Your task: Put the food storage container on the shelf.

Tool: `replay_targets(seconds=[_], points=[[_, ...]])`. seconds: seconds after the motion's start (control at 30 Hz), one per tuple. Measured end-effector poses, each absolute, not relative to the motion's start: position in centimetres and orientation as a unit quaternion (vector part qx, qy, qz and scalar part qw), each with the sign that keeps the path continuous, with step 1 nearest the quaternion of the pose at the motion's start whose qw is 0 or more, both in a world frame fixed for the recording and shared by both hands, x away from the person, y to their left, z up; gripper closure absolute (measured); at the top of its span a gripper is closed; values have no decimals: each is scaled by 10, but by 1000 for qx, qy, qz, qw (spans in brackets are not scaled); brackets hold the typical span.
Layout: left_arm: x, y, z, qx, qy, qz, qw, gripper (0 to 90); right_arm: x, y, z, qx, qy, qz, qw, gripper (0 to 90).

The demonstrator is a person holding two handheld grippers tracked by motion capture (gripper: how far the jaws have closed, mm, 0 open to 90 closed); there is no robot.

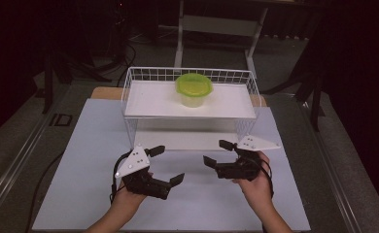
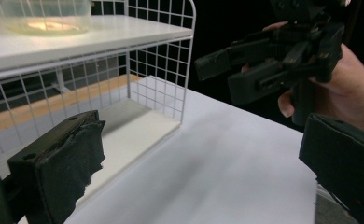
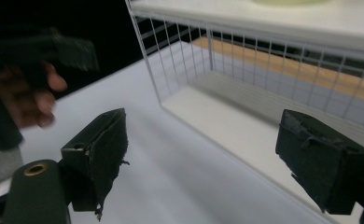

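Nearest the person, the left gripper [image 1: 167, 164] was held low over the white table [image 1: 80, 160], its jaws spread wide with nothing between them; just beside it the right gripper [image 1: 218, 153] was likewise held wide open and empty, the two turned in toward one another. In the left gripper view the pads [image 2: 73, 163] were seen well apart, with bare table between them; the same was shown of the pads [image 3: 101, 149] in the right gripper view. Beyond both, a white wire rack [image 1: 129, 92] was stood on the table, its lower shelf [image 1: 178, 141] bare; on the upper shelf [image 1: 148, 99], well apart from either gripper, a clear container with a green lid [image 1: 194, 89] was set upright near the back. The step in hand was judged to be the approach, nothing yet being grasped; for the next move a gripper would have to be raised above the shelf edge and carried forward until the container was bracketed by the open jaws.
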State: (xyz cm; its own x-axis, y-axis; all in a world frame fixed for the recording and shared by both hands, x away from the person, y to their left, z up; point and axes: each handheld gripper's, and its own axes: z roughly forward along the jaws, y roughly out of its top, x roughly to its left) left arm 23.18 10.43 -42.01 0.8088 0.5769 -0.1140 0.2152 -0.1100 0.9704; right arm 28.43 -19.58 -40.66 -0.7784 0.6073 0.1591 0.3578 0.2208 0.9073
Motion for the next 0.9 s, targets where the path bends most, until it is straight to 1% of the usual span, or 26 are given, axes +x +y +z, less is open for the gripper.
replay_targets(seconds=[0.07,0.2,0.43,0.6,0.83,0.9], points=[[229,105,-422,732,269,147,609,4,281,-199,-413,312,778,532,119,166],[224,106,-429,740,266,148,600,4,275,-209,-426,318,777,533,108,165],[217,106,-442,756,253,145,586,4,265,-224,-440,319,779,530,104,166],[214,109,-453,755,264,134,585,4,259,-232,-450,323,785,519,101,166],[210,112,-465,758,269,137,579,4,250,-243,-464,328,781,523,97,166],[211,112,-468,757,270,134,579,4,248,-244,-467,324,779,525,106,166]])
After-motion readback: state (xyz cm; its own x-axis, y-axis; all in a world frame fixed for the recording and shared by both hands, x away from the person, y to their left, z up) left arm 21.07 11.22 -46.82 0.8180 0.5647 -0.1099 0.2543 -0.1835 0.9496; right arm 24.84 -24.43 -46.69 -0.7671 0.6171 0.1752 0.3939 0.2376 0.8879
